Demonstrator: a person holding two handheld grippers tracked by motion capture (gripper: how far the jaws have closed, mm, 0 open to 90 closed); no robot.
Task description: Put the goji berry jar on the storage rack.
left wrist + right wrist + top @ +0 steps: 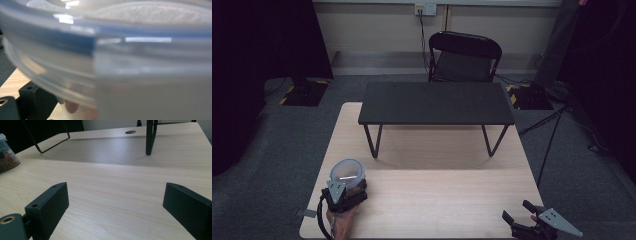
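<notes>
Left gripper (pixel 346 192) at the near left corner of the wooden table (pixel 447 200), well short of the black riser shelf (pixel 436 103) and off toward its left leg, clamped on a translucent plastic container (pixel 347 171) with a bluish rim. Container upright on the tabletop, nearer than the shelf, apart from its left wire leg (pixel 373 141). Seen from the left gripper view, pressed right up against the lens: cloudy wall (pixel 150 87) and blue-tinted rim band (pixel 75 37), blurred, with a black jaw edge low at the left and a fingertip (pixel 71 107) just behind the plastic. Jaws closed against the container's side, judged from the high view. Right gripper (pixel 521 216) at the near right corner of the table, well clear of the shelf and past its right leg (pixel 495 141), jaws spread wide with nothing between them. From the right gripper view, bare wood grain (pixel 112 192) between the two black jaws, the shelf's leg (pixel 149 137) standing farther off, a round cable hole (pixel 130 132) in the tabletop beyond it, and the container (pixel 7 152) at the far left edge, brownish contents visible through its wall. Black chair (pixel 464 56) behind the shelf, on the grey floor.
</notes>
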